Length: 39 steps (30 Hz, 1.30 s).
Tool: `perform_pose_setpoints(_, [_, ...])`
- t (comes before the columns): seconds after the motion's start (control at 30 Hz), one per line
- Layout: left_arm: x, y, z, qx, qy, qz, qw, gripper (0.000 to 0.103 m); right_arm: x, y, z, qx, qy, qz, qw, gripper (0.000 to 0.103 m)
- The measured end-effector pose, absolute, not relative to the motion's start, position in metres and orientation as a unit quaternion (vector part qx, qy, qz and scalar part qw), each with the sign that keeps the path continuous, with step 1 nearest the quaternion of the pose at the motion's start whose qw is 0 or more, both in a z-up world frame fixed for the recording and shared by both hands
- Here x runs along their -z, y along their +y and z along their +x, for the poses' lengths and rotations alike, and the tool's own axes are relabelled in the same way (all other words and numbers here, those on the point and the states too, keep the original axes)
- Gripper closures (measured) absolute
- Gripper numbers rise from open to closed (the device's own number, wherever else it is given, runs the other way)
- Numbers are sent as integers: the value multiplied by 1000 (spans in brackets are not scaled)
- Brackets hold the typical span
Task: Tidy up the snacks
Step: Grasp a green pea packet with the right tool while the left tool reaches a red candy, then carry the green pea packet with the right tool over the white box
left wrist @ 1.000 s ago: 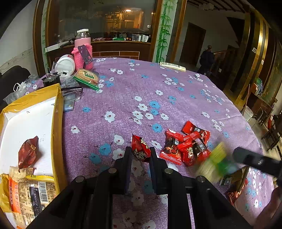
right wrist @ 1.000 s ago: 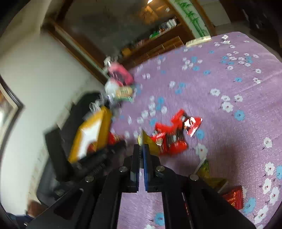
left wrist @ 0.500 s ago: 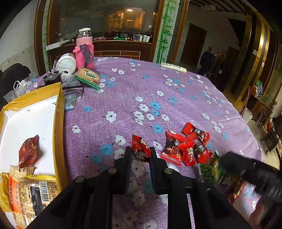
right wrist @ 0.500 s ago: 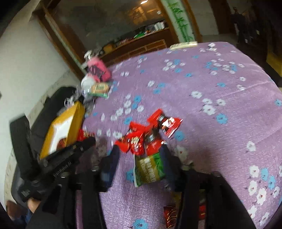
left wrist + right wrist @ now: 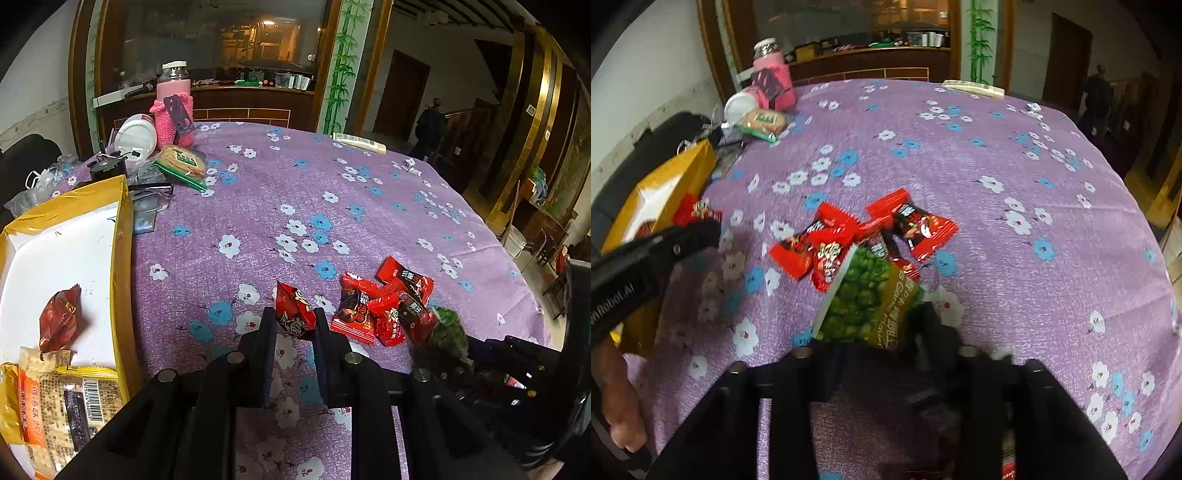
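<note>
Right claw (image 5: 875, 332) now pinches green pea packet (image 5: 866, 299) | left claw (image 5: 294, 321) pinching red snack (image 5: 293, 310) | box (image 5: 122, 236) — two packets

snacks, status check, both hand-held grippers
Left hand-held gripper shut on red snack packet. Right hand-held gripper holding green pea packet. Red packets heaped ahead.

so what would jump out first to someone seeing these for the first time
Probably the heap of bright red snack packets mid-table on the purple floral tablecloth. Next, the green pea packet between the right tongs, and a single red packet pinched in the left tongs. At the table's left edge sits a yellow-rimmed box with a few snacks inside.
</note>
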State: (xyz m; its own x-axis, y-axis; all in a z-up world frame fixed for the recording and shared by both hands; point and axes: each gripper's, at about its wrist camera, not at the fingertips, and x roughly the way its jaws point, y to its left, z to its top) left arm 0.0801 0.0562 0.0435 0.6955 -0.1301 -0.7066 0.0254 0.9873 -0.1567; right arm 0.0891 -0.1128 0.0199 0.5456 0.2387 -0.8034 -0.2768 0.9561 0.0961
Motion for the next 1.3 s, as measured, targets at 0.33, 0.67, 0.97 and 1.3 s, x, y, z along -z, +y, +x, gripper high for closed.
perform_pose_setpoints(0.33, [-45, 54, 78, 48, 383, -67, 920, 85, -49, -124, 78, -175, 391, 41, 903, 79])
perform_pose_setpoints(0.67, [-48, 48, 74, 45, 370, -50, 927, 85, -58, -110, 69, -225, 374, 55, 898, 82])
perform_pose_setpoints(0.97, [-52, 45, 70, 44, 356, -38, 933, 85, -59, -112, 65, -230, 368, 66, 898, 82])
perform_pose_setpoints(1.3, [-60, 36, 59, 29, 314, -6, 949, 85, -62, -114, 62, -231, 359, 72, 901, 82])
